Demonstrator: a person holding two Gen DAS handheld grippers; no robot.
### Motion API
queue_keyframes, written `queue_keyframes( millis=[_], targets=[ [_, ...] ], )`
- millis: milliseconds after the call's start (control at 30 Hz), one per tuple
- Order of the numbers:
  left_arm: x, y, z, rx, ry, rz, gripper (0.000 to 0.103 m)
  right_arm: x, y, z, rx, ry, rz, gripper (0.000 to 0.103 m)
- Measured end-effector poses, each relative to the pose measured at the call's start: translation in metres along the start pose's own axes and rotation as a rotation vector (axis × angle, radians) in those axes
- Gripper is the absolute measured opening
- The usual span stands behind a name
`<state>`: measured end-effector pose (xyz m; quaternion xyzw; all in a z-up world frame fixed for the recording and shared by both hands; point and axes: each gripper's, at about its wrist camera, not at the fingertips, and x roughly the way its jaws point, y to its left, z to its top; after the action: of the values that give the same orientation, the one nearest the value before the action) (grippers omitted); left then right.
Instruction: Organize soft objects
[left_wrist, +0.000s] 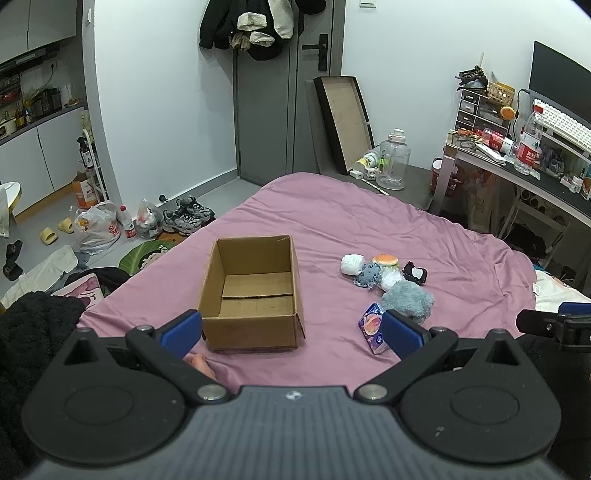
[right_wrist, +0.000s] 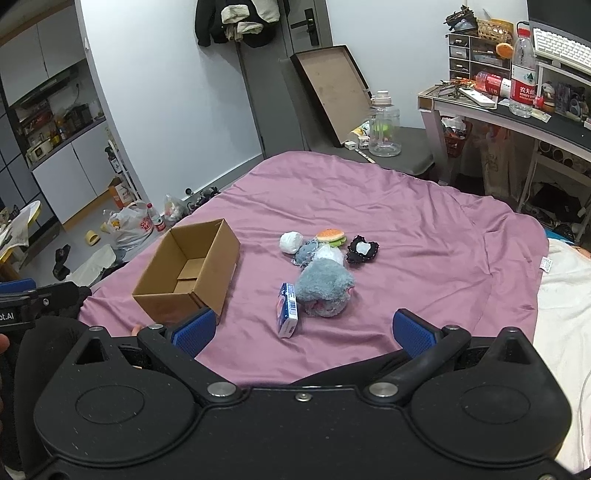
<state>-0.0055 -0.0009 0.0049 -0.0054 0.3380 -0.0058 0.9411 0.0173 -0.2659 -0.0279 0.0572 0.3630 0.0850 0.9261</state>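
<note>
An open, empty cardboard box sits on the purple bedsheet; it also shows in the right wrist view. To its right lies a pile of soft things: a grey fluffy plush, a white ball, a burger toy, a blue-grey plush and a black frilly piece. A small blue carton lies next to the plush. My left gripper is open and empty, near the box's front. My right gripper is open and empty, in front of the pile.
The bed's left edge drops to a cluttered floor with bags and shoes. A desk with bottles stands at the right. A large clear jug and a leaning tray are beyond the bed's far end.
</note>
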Motion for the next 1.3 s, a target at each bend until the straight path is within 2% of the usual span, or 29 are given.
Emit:
queue_keyframes(
  millis=[467,967,1133,1267,1300],
  targets=[
    [0.012,-0.003,0.006,0.006,0.008,-0.007,0.102,0.010,0.000,0.003,-0.005,0.013,0.040,0.103],
    [0.057,-0.020,0.018,0.012,0.026,-0.057,0.102,0.041,-0.027,0.008,0.051,0.050,0.051,0.103],
    [0.075,-0.035,0.019,0.029,0.054,-0.089,0.101,0.054,-0.040,0.011,0.103,0.059,0.047,0.103],
    [0.092,-0.044,0.020,0.043,0.084,-0.109,0.100,0.067,-0.048,0.008,0.115,0.066,0.048,0.099],
    [0.096,-0.045,0.021,0.043,0.087,-0.111,0.100,0.071,-0.049,0.008,0.116,0.071,0.050,0.094]
  ],
)
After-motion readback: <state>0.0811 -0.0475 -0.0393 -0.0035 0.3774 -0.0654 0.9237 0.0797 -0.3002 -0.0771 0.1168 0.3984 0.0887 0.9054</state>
